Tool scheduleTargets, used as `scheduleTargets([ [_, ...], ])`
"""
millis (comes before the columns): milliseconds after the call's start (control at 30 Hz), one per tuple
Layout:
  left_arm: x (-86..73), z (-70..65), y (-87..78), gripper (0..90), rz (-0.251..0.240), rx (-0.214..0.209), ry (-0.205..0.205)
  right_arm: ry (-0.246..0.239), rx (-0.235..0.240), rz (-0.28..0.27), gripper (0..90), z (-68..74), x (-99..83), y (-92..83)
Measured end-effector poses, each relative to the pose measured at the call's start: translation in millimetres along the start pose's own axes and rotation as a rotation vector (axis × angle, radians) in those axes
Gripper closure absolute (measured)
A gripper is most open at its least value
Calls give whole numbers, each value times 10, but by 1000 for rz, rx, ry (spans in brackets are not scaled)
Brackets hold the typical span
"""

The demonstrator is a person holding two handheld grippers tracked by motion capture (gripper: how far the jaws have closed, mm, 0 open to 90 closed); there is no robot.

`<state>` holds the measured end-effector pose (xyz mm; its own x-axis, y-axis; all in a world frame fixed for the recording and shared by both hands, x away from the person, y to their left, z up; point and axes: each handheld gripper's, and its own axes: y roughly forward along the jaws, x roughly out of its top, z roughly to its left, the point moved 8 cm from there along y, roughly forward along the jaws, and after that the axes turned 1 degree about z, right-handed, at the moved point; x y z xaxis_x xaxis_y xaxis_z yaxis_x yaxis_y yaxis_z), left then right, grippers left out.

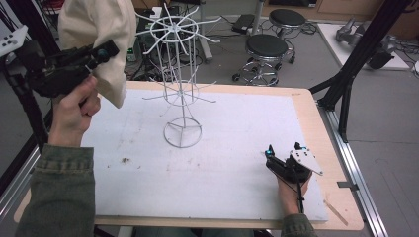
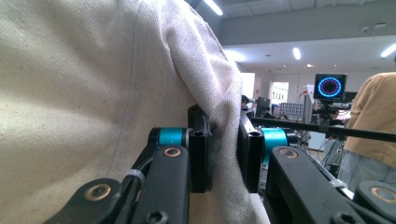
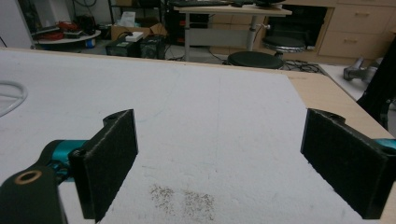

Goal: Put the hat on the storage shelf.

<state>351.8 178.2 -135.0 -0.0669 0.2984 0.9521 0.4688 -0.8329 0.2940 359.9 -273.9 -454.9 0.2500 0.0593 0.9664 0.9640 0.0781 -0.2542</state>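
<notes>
A: From above, left gripper (image 1: 101,53) lifted beside rack (image 1: 179,74), holding cloth (image 1: 99,29) up.
B: Along left jaws, clamped narrow on a fold (image 2: 224,140). Might slip, thin bite.
A: Right gripper (image 3: 219,163) wide, empty, low over table (image 3: 210,107).

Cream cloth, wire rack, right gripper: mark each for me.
cream cloth (image 1: 101,27), high view, on its bunched upper part.
wire rack (image 1: 182,134), high view, on its round base ring.
right gripper (image 1: 282,152), high view, between its open jaw tips.
</notes>
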Motion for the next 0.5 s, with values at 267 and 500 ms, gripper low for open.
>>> scheduleTargets([
  [267, -24, 179, 194, 782, 33, -8, -28, -1, 2, 4, 101, -4, -3, 3],
  [500, -113, 265, 306, 778, 53, -21, -37, 2, 2, 4, 101, -7, -6, 9],
])
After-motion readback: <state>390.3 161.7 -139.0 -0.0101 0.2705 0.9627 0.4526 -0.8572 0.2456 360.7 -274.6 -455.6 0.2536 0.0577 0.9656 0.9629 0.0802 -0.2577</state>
